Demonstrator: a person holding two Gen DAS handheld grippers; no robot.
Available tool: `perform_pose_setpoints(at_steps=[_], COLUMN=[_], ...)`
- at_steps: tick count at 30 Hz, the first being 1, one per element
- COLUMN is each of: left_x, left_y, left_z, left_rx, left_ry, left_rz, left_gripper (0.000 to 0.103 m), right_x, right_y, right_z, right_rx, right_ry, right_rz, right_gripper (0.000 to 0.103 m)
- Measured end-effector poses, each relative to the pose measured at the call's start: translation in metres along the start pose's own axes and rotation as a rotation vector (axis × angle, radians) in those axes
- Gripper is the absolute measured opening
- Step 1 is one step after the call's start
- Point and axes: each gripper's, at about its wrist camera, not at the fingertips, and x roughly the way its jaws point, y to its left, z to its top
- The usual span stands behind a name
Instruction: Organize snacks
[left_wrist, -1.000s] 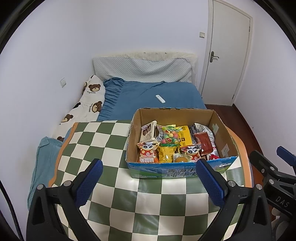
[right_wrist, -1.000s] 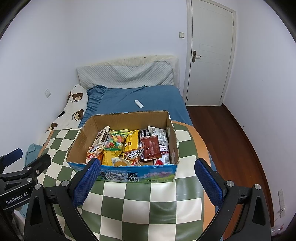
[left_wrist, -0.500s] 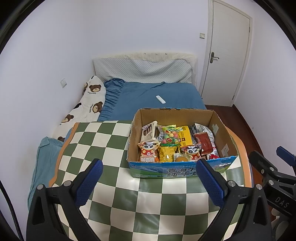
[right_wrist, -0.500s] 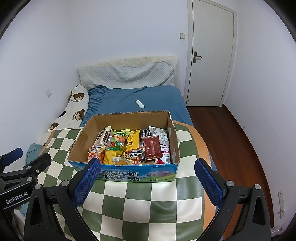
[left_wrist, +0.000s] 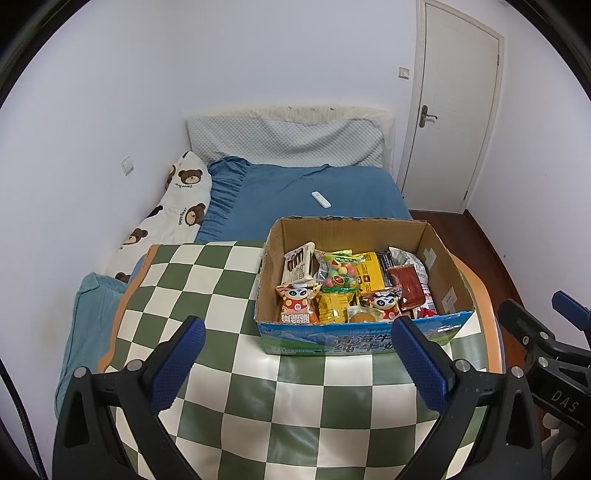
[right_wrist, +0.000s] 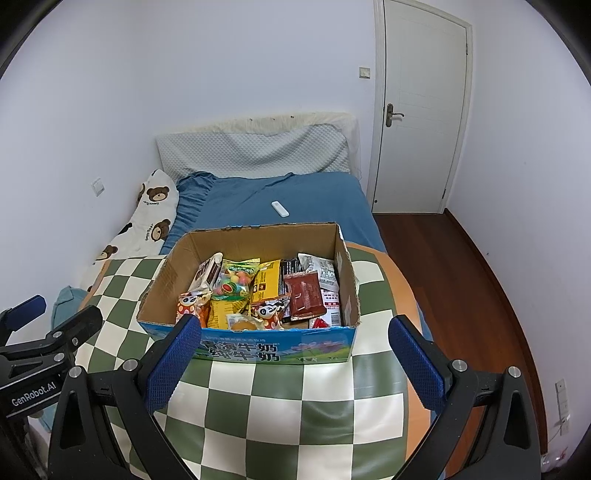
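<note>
A cardboard box (left_wrist: 447, 266) (right_wrist: 162, 277) with a blue printed front stands on the green-and-white checkered table (left_wrist: 207, 295) (right_wrist: 280, 398). It holds several snack packets: a yellow packet (left_wrist: 369, 273) (right_wrist: 266, 282), a dark red packet (left_wrist: 410, 288) (right_wrist: 304, 295), a candy bag (left_wrist: 341, 275) (right_wrist: 234, 282) and panda-print packets (left_wrist: 297, 304) (right_wrist: 269, 312). My left gripper (left_wrist: 297, 363) is open and empty, held short of the box's front left. My right gripper (right_wrist: 291, 363) is open and empty, in front of the box.
A bed with a blue sheet (left_wrist: 295, 195) (right_wrist: 280, 195) lies behind the table, with a white remote (left_wrist: 320, 199) (right_wrist: 280, 209) on it and a bear-print pillow (left_wrist: 177, 210) at its left. A white door (right_wrist: 417, 110) and wooden floor (right_wrist: 461, 266) are at the right.
Both grippers have drawn back slightly, so the box looks a little farther away and higher in view. Both stay open and empty.
</note>
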Motion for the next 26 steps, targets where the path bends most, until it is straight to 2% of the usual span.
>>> perform_pose_setpoints(at_steps=[26], left_x=[-0.0017], left_y=[0.0004], left_z=[0.0024], left_rx=[-0.001], left_ry=[-0.013], left_rz=[-0.004], left_gripper=[0.103], right_x=[-0.0050], right_y=[-0.0002], right_z=[0.0056], right_rx=[-0.007], right_ry=[-0.006], right_rz=[0.004], right_gripper=[0.103])
